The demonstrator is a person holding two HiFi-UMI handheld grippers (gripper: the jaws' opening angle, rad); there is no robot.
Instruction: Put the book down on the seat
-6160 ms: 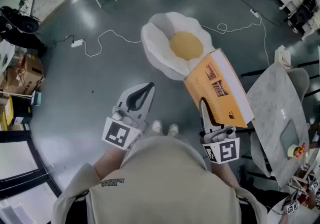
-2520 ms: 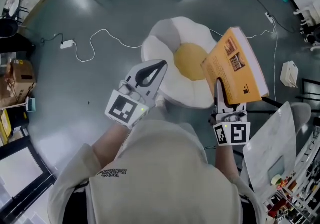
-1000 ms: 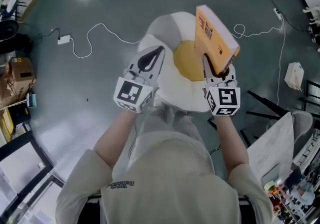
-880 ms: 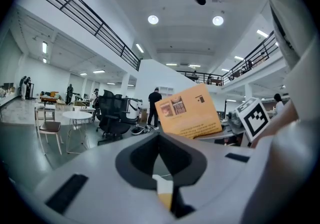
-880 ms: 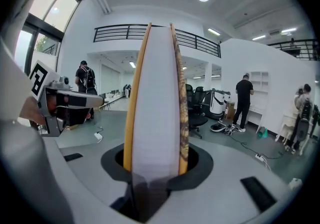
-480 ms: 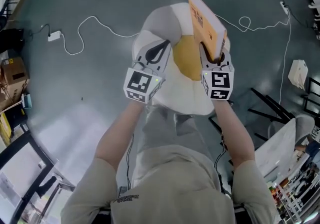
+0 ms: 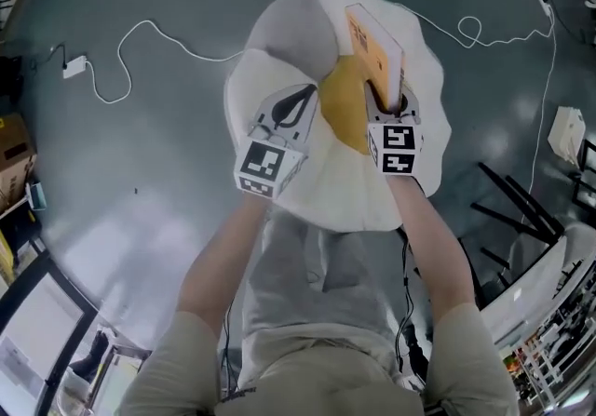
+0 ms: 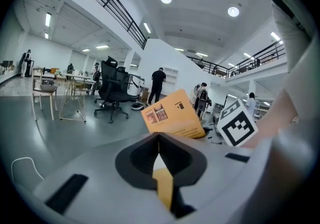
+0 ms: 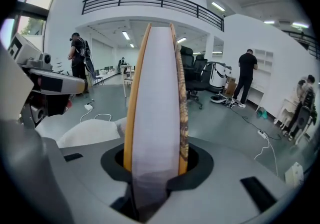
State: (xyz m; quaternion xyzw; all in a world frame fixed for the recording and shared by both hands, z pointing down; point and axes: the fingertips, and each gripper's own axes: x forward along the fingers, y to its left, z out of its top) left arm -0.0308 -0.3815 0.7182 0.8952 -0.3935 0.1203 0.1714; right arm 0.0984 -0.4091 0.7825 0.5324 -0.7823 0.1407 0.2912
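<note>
1. A white cable lies on the grey floor at about nine o'clock from the seat. It ends in a small white plug block.
2. The left gripper hovers over the seat's ten o'clock side and points toward twelve o'clock. Its jaws are closed tip to tip with nothing between them. Its marker cube sits at its six o'clock end, next to the person's forearm.
3. The seat is a white cushion shaped like a fried egg, with a yellow round middle. It lies on the floor straight ahead of the person.
4. The book has an orange cover. It stands on edge over the yellow middle's two o'clock side, with its white page block turned to three o'clock. No view shows whether its lower edge touches the cushion.
5. The right gripper clamps the book at its six o'clock end, one jaw on each cover. In the right gripper view the pages rise straight up between the jaws.
6. A second white cable loops across the floor at two o'clock from the seat.
7. A white bag lies at three o'clock, well apart from the seat.
</note>
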